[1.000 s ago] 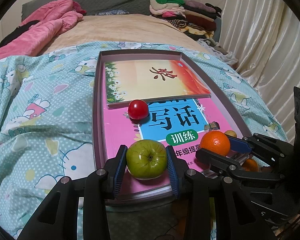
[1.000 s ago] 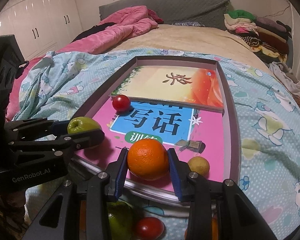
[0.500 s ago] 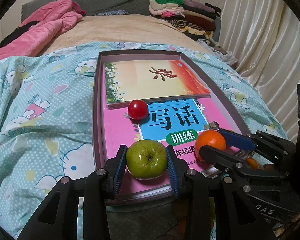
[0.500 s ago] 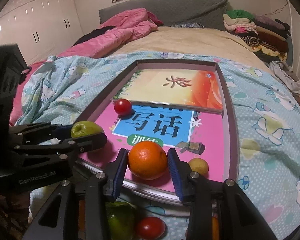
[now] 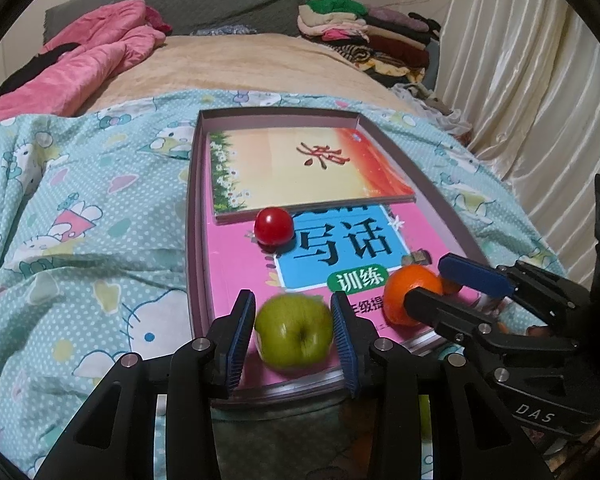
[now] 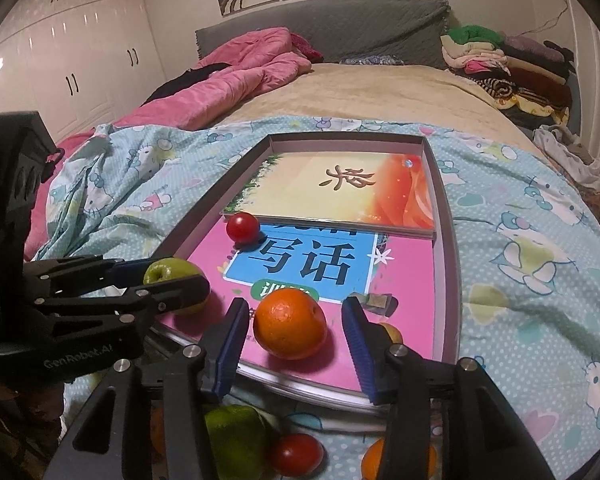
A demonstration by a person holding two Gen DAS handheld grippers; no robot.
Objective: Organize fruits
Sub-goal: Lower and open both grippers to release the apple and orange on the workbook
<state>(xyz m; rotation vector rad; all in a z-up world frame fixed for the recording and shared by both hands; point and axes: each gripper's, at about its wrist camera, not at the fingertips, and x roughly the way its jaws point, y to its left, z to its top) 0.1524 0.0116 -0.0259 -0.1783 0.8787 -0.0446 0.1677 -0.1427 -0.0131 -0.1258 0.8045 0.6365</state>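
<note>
Fruit set down on the book

Right claw (image 6: 294,340) gapes around the orange (image 6: 290,324); left claw (image 5: 294,334) seems barely off the apple (image 5: 294,338). Either fruit could roll.

2 apples (image 6: 168,270), 2 oranges (image 6: 290,330), 2 tomatoes (image 6: 243,228)

My left wrist camera looks forward, low and close over the tray's (image 5: 192,216) near left end, my right one from its near right, both sharing the pink book (image 6: 404,272).
</note>
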